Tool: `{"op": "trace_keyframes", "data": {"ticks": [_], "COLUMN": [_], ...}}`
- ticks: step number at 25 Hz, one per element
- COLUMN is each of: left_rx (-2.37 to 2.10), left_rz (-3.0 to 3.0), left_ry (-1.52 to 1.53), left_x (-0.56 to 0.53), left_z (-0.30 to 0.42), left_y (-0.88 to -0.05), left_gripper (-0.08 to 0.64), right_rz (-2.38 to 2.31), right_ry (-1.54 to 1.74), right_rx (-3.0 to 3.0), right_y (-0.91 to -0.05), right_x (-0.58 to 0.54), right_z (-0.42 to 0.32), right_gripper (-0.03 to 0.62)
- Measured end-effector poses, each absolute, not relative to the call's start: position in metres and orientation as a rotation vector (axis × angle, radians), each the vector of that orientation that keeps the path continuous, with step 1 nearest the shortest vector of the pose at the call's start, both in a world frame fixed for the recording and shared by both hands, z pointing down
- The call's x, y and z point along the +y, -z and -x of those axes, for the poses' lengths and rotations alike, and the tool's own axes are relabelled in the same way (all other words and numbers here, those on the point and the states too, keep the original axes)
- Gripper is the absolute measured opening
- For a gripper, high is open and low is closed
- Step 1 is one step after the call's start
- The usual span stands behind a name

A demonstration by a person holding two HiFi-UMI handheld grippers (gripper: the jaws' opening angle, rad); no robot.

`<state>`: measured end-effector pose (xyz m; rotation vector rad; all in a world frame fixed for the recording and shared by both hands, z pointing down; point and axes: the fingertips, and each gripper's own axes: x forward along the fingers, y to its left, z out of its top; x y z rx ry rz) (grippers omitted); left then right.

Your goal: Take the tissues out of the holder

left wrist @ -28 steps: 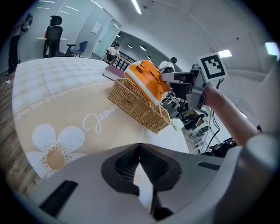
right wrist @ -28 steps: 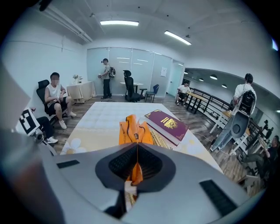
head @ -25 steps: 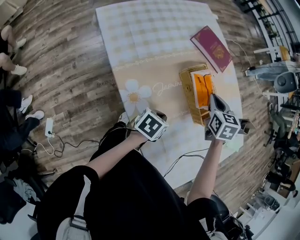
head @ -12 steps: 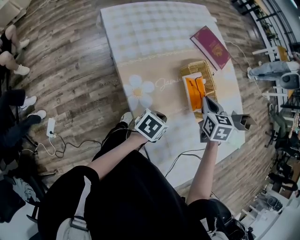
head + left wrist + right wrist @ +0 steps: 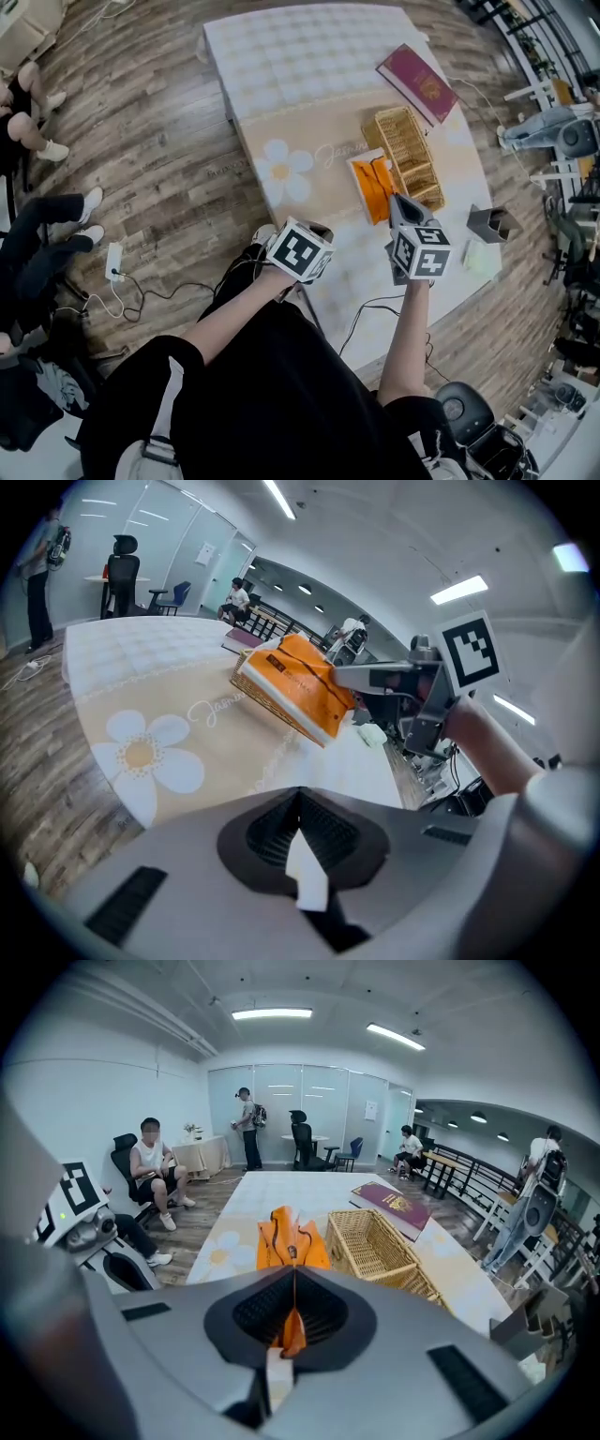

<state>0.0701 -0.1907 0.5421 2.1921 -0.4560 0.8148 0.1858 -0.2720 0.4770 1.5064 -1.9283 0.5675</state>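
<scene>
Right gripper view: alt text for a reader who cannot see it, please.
The right gripper, jaws shut, pinches an orange tissue pack, held just left of the empty wicker holder on a pale table. A maroon booklet lies beyond the holder.

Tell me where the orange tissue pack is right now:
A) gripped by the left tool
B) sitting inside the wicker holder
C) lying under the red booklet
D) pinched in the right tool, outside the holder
D: the right tool is closed on a fold of the orange tissue pack, which hangs beside the wicker holder, not in it.
</scene>
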Motion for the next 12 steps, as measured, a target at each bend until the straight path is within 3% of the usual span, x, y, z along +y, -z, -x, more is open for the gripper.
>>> {"op": "trace_keyframes", "data": {"ticks": [12], "left_rx": [-0.472], "left_rz": [-2.207], "left_ry": [-0.84], "left_x": [-0.126], "left_z": [-0.069], "left_y": [-0.539], "left_gripper": [0.0], "right_rz": [-1.455], "right_ry": [-0.643], "right_rx": [-1.974], "right_y": [-0.504], "right_x": [-0.183], "right_z": [-0.16], "right_gripper": [0.015]}}
